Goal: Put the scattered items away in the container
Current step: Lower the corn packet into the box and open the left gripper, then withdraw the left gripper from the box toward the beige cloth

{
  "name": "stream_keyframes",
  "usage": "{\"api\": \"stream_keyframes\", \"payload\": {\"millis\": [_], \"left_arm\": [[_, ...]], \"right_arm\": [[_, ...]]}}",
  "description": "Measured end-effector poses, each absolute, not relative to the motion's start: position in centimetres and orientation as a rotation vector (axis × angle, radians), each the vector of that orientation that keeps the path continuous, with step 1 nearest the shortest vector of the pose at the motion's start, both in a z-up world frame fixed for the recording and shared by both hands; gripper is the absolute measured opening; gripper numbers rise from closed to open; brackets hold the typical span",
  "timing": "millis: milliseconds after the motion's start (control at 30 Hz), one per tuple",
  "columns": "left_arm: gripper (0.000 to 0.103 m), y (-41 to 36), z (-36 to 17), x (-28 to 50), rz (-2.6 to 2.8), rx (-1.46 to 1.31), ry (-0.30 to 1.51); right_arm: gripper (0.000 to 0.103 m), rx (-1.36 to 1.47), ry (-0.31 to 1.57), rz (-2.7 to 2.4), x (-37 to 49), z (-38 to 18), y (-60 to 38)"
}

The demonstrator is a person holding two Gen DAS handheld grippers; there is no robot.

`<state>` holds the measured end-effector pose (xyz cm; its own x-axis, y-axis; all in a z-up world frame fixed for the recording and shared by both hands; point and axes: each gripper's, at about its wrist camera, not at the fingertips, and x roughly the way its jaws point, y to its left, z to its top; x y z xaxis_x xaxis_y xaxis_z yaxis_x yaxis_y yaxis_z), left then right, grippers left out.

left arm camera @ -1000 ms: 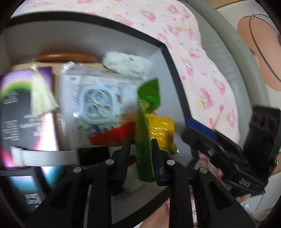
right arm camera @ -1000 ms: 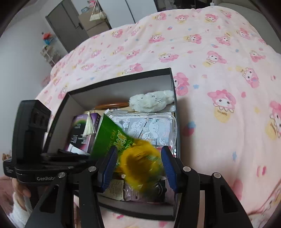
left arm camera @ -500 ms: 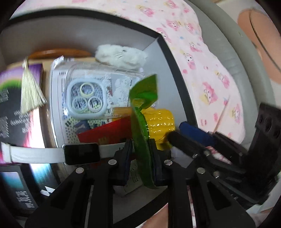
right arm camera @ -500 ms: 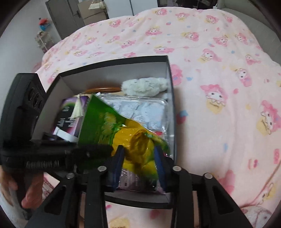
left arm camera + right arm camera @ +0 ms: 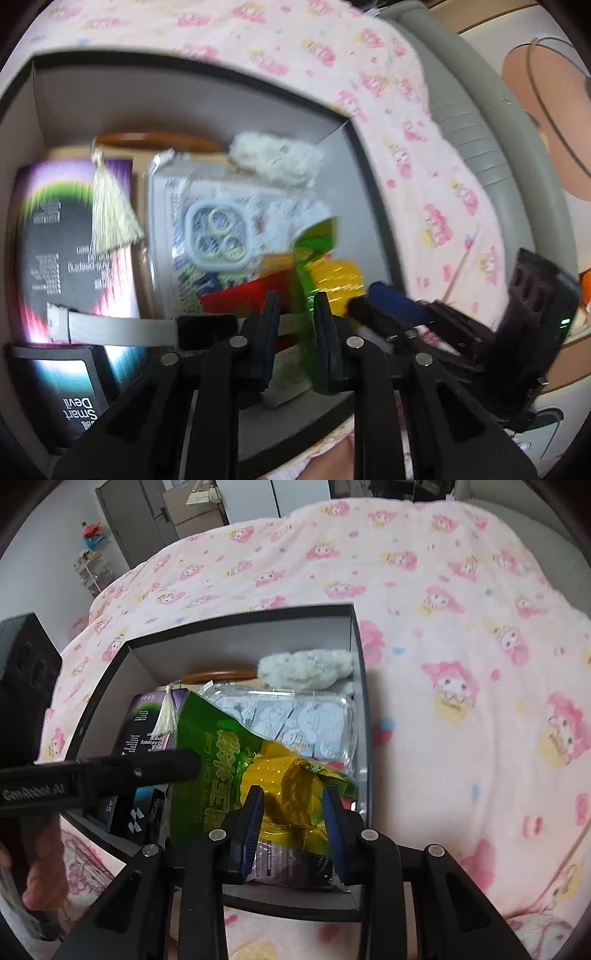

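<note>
Right gripper [image 5: 293, 821]: clamped on the yellow bulge of the green-and-yellow snack bag [image 5: 236, 760]; its jaws have just been closing, with the bag between the blue pads. Judged to be steadying the bulky end so the bag can be lowered flat.
Left gripper [image 5: 294, 325]: pinched on the bag's thin green edge [image 5: 308, 332], seen edge-on between the pads. A two-handed hold likely keeps the floppy bag from folding.
Snack bag, place: held over the near right corner of the grey box [image 5: 236, 646], not yet resting inside.
Beneath the bag: a white printed packet [image 5: 291, 864], half covered; its text is too small to read.
Watch [image 5: 140, 326]: lies across the near left of the box, its strap over a dark purple carton [image 5: 66, 240].
Tassel [image 5: 110, 214]: draped on that carton.
Clear blister pack [image 5: 303, 716]: mid-box, holding cartoon cards and a ringed case; the red item [image 5: 243, 295] on it is partly hidden.
White plush [image 5: 306, 666]: tucked in the far right corner.
Brown curved object [image 5: 218, 675]: by the far wall, mostly hidden, identity unclear.
Blur: the left wrist view is smeared.
Pink cartoon bedspread [image 5: 461, 646]: no loose items visible on it.
</note>
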<state>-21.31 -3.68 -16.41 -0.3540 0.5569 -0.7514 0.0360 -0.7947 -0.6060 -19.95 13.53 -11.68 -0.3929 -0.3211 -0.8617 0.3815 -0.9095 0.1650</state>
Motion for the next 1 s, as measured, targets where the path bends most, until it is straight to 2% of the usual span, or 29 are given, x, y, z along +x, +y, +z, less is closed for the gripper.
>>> {"api": "stream_keyframes", "payload": {"millis": [233, 467, 800, 900, 933, 1000], "left_arm": [[0.018, -2.7, -17.1, -21.6, 2.188, -1.571, -0.733], [0.018, -1.9, -12.0, -18.6, 2.356, -1.444, -0.491], [0.025, -1.8, -7.2, -13.9, 2.423, -1.299, -0.510], [0.031, -2.0, -5.5, -12.0, 2.428, -1.266, -0.506], [0.042, -2.2, -5.0, -11.4, 2.425, -1.256, -0.510], [0.045, -2.4, -3.9, -10.0, 2.452, -1.227, -0.499]], "right_arm": [[0.029, 1.402, 0.054, -2.315, -20.0, -11.9, 13.5], [0.029, 1.331, -0.003, -2.326, -18.2, -9.2, 13.6], [0.029, 1.243, 0.009, -2.352, -13.9, -5.6, 13.4], [0.029, 1.225, 0.009, -2.356, -12.3, -4.6, 13.3], [0.029, 1.218, 0.002, -2.354, -11.8, -4.2, 13.3], [0.030, 1.194, -0.022, -2.338, -10.8, -3.5, 13.2]]}}
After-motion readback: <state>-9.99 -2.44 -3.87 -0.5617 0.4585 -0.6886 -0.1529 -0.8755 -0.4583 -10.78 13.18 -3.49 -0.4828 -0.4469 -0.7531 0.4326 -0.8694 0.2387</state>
